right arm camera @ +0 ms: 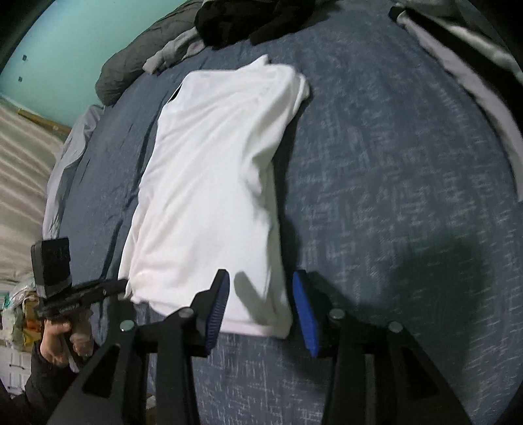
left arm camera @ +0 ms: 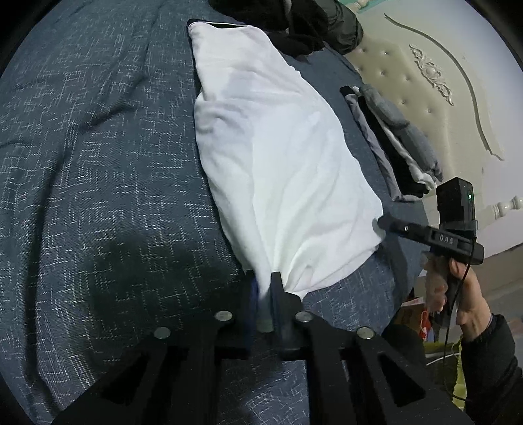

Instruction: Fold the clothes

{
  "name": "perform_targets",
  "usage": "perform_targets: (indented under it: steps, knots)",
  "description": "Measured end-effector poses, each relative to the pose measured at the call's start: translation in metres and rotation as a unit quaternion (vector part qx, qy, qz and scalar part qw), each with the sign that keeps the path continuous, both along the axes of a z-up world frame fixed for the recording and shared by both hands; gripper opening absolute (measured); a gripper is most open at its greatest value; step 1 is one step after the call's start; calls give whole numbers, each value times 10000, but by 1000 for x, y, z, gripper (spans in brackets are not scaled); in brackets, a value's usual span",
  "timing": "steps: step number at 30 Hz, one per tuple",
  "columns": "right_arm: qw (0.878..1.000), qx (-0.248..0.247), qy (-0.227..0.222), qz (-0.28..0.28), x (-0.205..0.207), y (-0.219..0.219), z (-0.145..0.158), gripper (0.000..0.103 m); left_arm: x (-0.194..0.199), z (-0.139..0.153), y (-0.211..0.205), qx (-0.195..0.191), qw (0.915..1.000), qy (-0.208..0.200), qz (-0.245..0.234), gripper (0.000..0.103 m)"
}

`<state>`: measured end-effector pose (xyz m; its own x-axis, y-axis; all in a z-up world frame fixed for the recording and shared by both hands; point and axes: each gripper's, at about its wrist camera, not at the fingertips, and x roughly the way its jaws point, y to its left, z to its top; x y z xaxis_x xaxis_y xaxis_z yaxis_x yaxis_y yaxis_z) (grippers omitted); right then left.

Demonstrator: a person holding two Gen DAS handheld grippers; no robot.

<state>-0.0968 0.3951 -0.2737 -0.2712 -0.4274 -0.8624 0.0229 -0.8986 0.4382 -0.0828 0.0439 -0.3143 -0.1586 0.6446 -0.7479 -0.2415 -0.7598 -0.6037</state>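
Note:
A white garment (left arm camera: 278,147) lies folded lengthwise in a long strip on the dark blue bedcover (left arm camera: 98,163). My left gripper (left arm camera: 263,281) is shut on the strip's near left corner, and the cloth bunches into the jaws. In the right wrist view the same white garment (right arm camera: 212,179) runs away from me. My right gripper (right arm camera: 261,287) is open over its near right corner, one blue pad (right arm camera: 219,304) above the cloth and the other pad (right arm camera: 304,310) just past its edge. The pads do not press on it. Each view shows the other gripper: right gripper (left arm camera: 384,222), left gripper (right arm camera: 122,286).
A heap of dark clothes (right arm camera: 245,19) lies beyond the far end of the garment. A stack of folded clothes (left arm camera: 392,140) sits by the cream padded headboard (left arm camera: 425,65). A grey quilt (right arm camera: 130,72) lies at the far left. Bare bedcover (right arm camera: 392,196) spreads to the right.

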Motion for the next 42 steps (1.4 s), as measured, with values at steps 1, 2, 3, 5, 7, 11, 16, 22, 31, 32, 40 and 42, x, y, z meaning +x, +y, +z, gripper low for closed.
perform_targets:
  steps: [1, 2, 3, 5, 7, 11, 16, 22, 31, 32, 40, 42]
  knots:
    - [10000, 4, -35, 56, 2, -3, -2, 39, 1, 2, 0, -13, 10000, 29, 0, 6]
    - [9999, 9, -70, 113, 3, -5, -4, 24, 2, 4, 0, -25, 10000, 58, 0, 6]
    - [9998, 95, -50, 142, 5, -7, -3, 16, 4, 6, 0, -38, 10000, 87, 0, 6]
    - [9999, 40, 82, 125, 7, -6, 0, 6, 6, 11, -1, -50, 9999, 147, -2, 5]
    - [9997, -62, 211, 96, 11, -3, 9, 5, 9, 19, -5, 2, 9998, 211, 8, 5]
    - [9991, -20, 344, 228, 21, -6, 24, 5, 17, 29, -16, 52, 9997, 215, 40, 5]
    - [9995, 223, 52, 198, 25, -6, 14, 5, 23, 10, -13, -153, 9998, -135, -58, 5]
    - [9999, 159, -35, 55, 22, -4, 6, 7, 27, -4, -15, -166, 9993, -325, 47, 5]
    - [9995, -115, -186, -223, 13, 6, 0, 47, 14, 4, -20, -96, 9994, -263, 211, 18]
    - [9995, -135, -214, -206, 11, 6, -2, 48, 11, 3, -19, -85, 9993, -278, 230, 22]
    - [9991, -129, -393, 105, -3, -8, -19, 48, 1, -11, -5, -131, 9986, -415, 299, 37]
    - [9990, -119, -411, 135, -5, -11, -22, 48, 0, -13, -3, -124, 9985, -430, 328, 37]
